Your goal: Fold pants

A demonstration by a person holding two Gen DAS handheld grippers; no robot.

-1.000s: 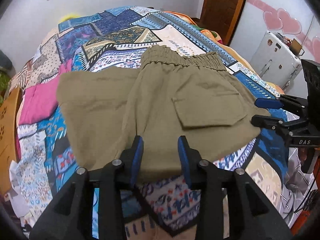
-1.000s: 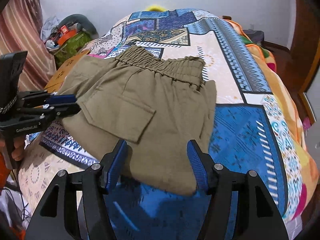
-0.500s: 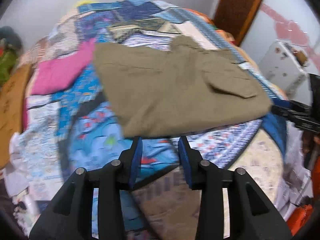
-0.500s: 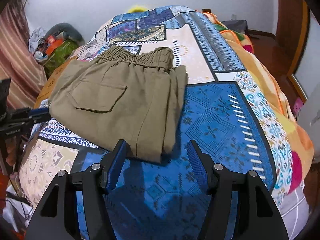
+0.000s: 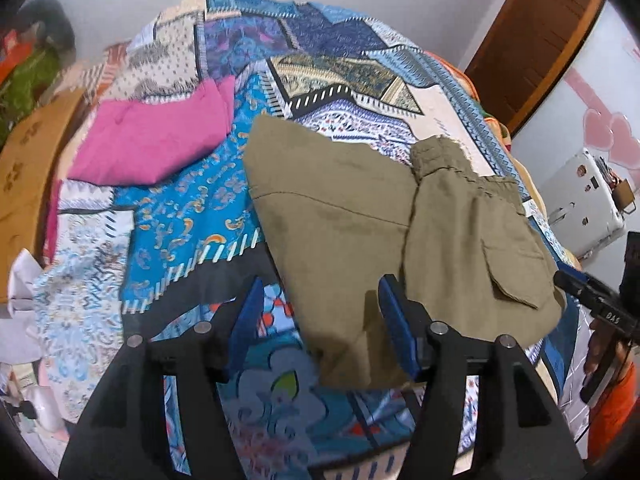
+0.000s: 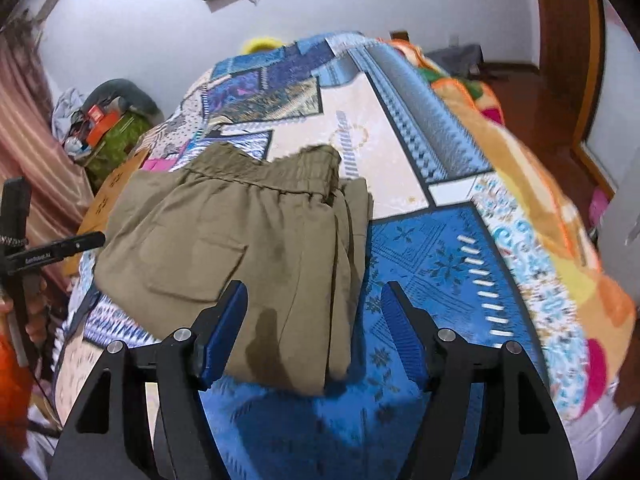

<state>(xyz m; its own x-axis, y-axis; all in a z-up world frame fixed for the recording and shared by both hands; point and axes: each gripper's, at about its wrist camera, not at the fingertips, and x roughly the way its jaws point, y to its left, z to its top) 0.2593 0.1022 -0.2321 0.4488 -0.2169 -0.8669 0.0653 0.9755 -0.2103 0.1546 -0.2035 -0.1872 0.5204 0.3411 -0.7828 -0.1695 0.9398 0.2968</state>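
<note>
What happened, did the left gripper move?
Yes. The left gripper slid left along the bed, toward the pink cloth. Its jaws have just been opening, the pants' edge loose between them.

Two readable marks, both on gripper bodies. Right wrist view: white lettering "GenRobot.AI" on the black bar of the left gripper [image 6: 60, 249] at the frame's left edge, small but legible. Left wrist view: white letters "DAS" on the black body of the right gripper [image 5: 600, 304] at the frame's right edge; they may be part of a longer word, can't tell. The white appliance [image 5: 584, 204] carries small stickers, too small to read.
</note>
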